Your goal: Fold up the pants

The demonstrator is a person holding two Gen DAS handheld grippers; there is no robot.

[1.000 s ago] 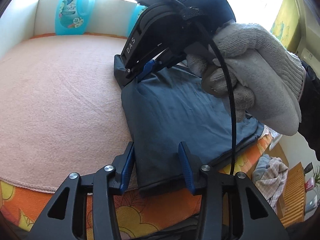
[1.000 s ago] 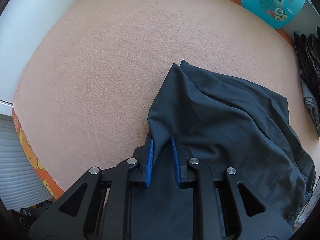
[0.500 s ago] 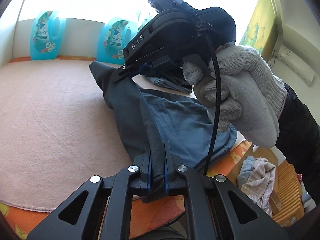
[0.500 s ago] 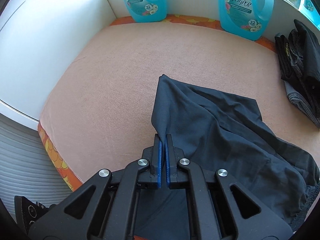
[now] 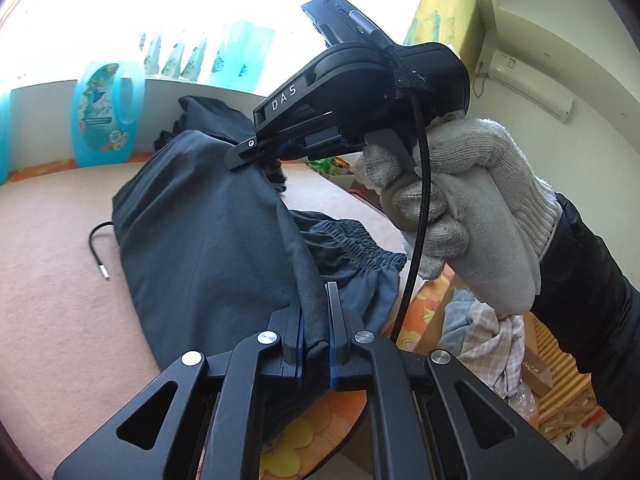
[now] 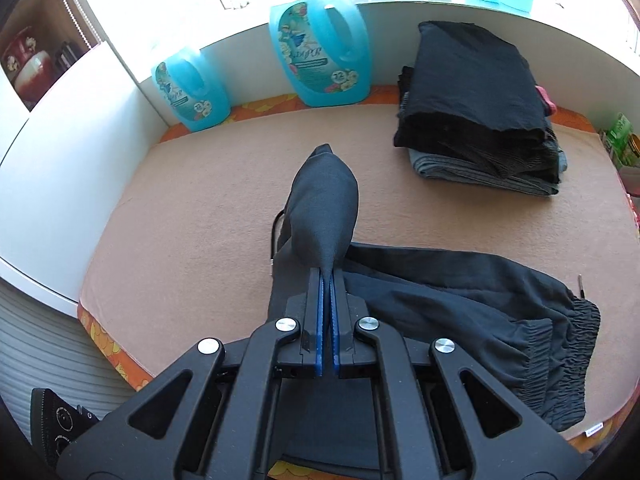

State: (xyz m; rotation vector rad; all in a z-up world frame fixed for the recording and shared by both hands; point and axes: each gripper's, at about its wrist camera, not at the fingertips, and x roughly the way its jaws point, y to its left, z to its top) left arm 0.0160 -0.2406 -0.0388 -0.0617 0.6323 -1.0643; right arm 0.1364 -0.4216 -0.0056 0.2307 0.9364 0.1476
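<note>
Peach terry cloth covers the tabletop [image 6: 200,216], giving a soft, slightly grippy surface for folding. At the far left, two blue detergent bottles [image 6: 320,56] of translucent plastic stand against the white back wall, clear of the working area.

Left of centre, a thin black drawstring [image 5: 98,248] with a metal tip lies on the cloth beside the pants [image 5: 208,240]. The pants are dark navy, a smooth matte woven fabric. The lower layer lies flat across the tabletop toward its near edge, while one edge is lifted above it.

The left hand-held gripper [image 5: 314,344] is closed on a rolled fold of that edge; the blue ribbed pads press the fabric from both sides. The right hand-held gripper [image 6: 327,328] is closed tight on the same edge farther along, and the fabric bulges into a rounded pouch ahead of its tips. Judged from this, two spaced grips keep the edge taut and level so it can be carried over the lower layer as one fold.

To the right, the gathered elastic waistband [image 6: 576,344] rests flat, ruched and ribbed. A white knitted glove [image 5: 472,200] covers the hand holding the right tool. At the rear right, a stack of folded dark garments [image 6: 476,128] sits well apart.
</note>
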